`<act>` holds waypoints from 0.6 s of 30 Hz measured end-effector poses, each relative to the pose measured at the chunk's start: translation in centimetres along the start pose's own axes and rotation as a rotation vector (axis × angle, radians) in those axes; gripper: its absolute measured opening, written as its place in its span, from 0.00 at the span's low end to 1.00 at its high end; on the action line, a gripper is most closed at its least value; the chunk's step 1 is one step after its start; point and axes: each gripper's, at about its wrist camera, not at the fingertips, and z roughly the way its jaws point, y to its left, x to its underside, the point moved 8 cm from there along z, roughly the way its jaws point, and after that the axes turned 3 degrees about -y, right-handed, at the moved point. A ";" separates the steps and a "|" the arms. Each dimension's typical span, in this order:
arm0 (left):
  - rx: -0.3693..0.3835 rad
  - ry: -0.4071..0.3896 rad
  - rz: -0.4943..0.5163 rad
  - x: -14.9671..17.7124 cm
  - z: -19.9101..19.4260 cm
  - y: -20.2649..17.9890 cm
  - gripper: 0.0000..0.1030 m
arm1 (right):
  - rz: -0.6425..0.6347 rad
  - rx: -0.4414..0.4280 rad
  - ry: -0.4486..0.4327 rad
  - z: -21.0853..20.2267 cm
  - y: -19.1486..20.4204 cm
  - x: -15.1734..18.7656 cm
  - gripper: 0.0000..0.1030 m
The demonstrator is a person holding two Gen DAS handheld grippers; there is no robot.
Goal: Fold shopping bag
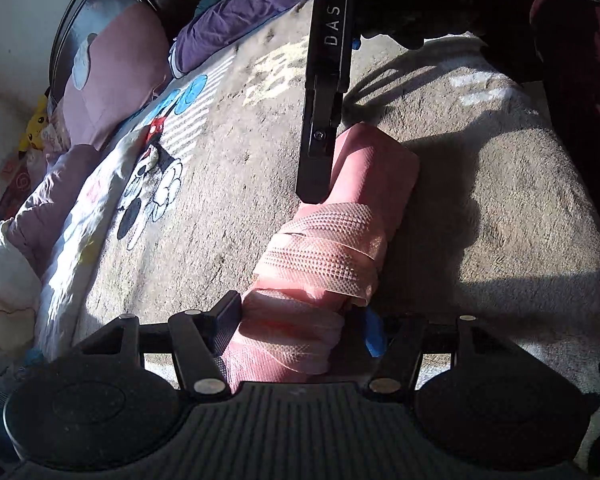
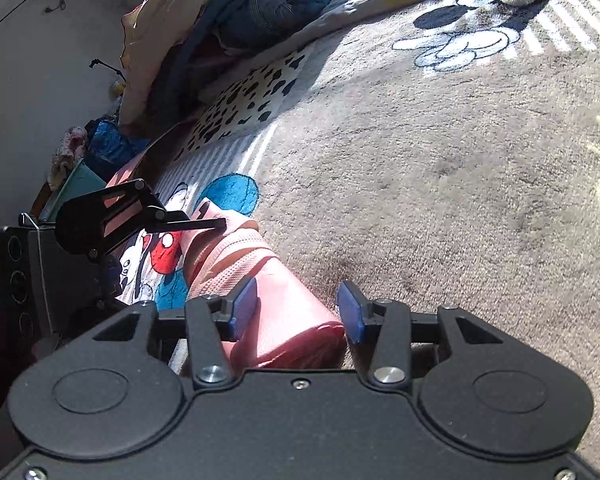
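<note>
Pink shopping bag (image 1: 352,200), rolled into tight bundle with handle straps (image 1: 324,248) wound round its middle, lying on grey cartoon-print blanket (image 1: 500,208) on bed. Left gripper (image 1: 300,328) clamping near end of roll, both fingers pressing against bag. Right gripper (image 2: 296,312) straddling opposite end: left pad (image 2: 244,306) touching bag, right pad (image 2: 350,312) standing just beside it, jaws partly parted, not squeezing. Pink pillow (image 1: 112,68) and yellow plush toy (image 1: 36,124) sitting by headboard.

Bedroom, likely — cartoon blanket (image 1: 228,152), pillow (image 1: 116,76), piled clothes (image 2: 256,12)
</note>
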 end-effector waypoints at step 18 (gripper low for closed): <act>0.129 -0.018 -0.015 0.4 0.1 0.8 0.56 | -0.821 0.013 0.154 0.0 6.2 0.8 0.55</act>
